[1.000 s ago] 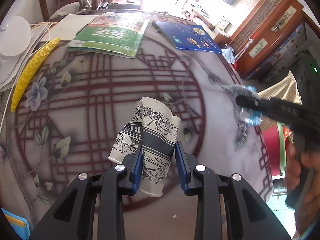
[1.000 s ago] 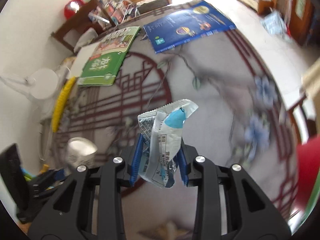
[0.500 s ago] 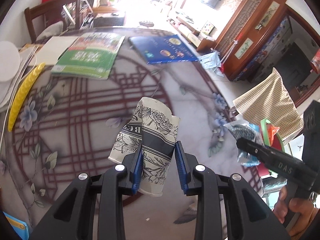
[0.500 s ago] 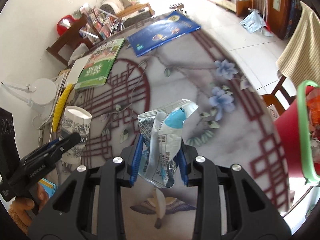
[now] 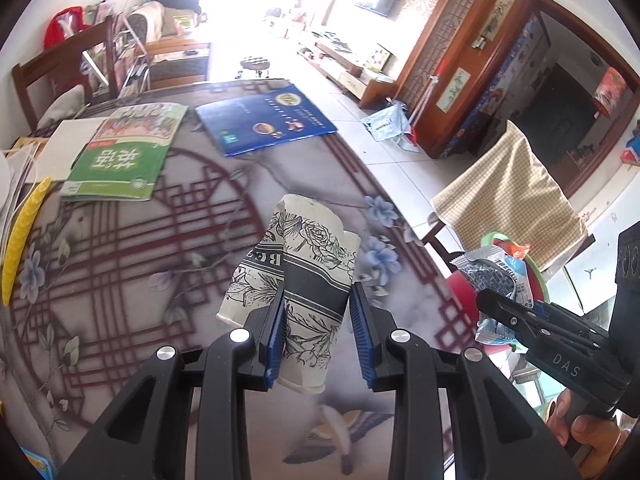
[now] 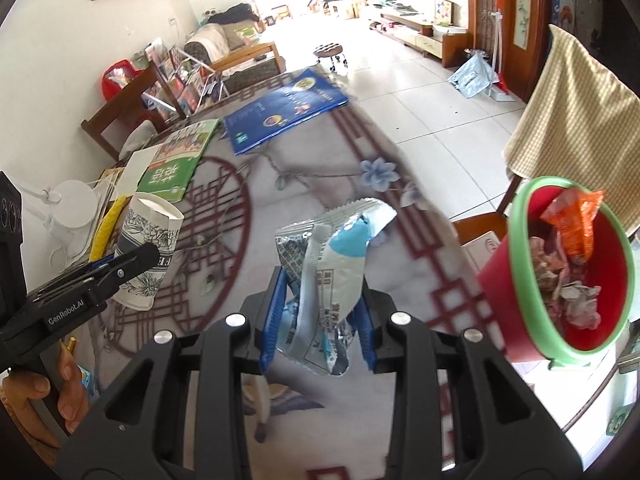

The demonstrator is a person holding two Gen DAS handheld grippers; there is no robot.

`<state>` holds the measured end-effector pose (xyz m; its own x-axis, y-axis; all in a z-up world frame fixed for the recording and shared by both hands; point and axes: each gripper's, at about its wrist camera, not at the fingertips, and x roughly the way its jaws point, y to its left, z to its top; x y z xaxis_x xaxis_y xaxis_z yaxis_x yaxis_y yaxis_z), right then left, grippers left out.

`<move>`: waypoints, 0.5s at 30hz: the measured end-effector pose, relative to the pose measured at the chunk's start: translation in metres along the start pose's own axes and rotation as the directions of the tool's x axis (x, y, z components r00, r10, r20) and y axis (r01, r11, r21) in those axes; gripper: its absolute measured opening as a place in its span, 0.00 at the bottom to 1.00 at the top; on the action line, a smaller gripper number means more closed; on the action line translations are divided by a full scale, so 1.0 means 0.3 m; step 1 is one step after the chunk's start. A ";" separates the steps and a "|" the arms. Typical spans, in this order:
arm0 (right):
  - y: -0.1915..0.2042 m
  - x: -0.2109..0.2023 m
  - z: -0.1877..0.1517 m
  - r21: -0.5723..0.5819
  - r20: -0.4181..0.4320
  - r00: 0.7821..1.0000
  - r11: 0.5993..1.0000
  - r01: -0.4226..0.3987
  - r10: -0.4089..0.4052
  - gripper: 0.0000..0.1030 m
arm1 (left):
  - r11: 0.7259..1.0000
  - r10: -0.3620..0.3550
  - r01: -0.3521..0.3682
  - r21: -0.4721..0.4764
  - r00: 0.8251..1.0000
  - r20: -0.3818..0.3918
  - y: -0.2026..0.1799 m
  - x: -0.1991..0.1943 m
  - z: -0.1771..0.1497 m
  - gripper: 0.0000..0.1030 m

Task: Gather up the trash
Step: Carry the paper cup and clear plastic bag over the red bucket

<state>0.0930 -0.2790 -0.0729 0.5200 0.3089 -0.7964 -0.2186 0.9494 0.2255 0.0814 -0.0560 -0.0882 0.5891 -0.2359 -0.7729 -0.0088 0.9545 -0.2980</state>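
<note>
My left gripper (image 5: 318, 334) is shut on a crushed paper cup (image 5: 296, 276) with a black floral print, held above the table. The cup also shows in the right wrist view (image 6: 148, 252). My right gripper (image 6: 318, 324) is shut on a crumpled silver and blue snack wrapper (image 6: 332, 272), also held above the table; it shows in the left wrist view (image 5: 496, 280). A red bin with a green rim (image 6: 516, 272) stands off the table's right edge, with several pieces of trash in it, to the right of the right gripper.
A green book (image 5: 124, 156), a blue book (image 5: 264, 120) and a yellow strip (image 5: 20, 236) lie on the patterned round table (image 5: 120, 260). A chair draped with a checked cloth (image 6: 576, 120) stands behind the bin. A white fan (image 6: 76, 208) is at the left.
Both grippers have moved right toward the table's edge with their loads. The red bin has come into full view at the right of the right wrist view.
</note>
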 end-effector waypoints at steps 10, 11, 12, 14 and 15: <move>-0.204 -0.065 -0.009 0.071 0.022 0.999 0.997 0.039 -0.040 0.32 | 0.997 -0.061 0.062 0.049 0.998 -0.022 -0.217 0.057 0.024 0.27; -0.235 -0.076 -0.010 0.083 0.026 0.998 0.995 0.047 -0.049 0.32 | 0.995 -0.076 0.078 0.066 0.997 -0.024 -0.262 0.068 0.030 0.27; -0.262 -0.085 -0.009 0.094 0.030 0.998 0.994 0.055 -0.058 0.31 | 0.992 -0.090 0.092 0.082 0.996 -0.026 -0.303 0.077 0.035 0.27; -0.344 -0.115 -0.012 0.128 0.042 0.996 0.989 0.076 -0.082 0.32 | 0.987 -0.120 0.123 0.104 0.992 -0.032 -0.370 0.096 0.042 0.27; -0.382 -0.129 -0.015 0.142 0.047 0.994 0.986 0.087 -0.095 0.32 | 0.983 -0.136 0.139 0.118 0.990 -0.036 -0.415 0.109 0.046 0.27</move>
<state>0.0943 -0.3999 -0.0703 0.5765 0.2201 -0.7869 -0.0533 0.9711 0.2325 0.1129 -0.1801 -0.0685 0.5550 -0.3697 -0.7452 0.1684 0.9272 -0.3346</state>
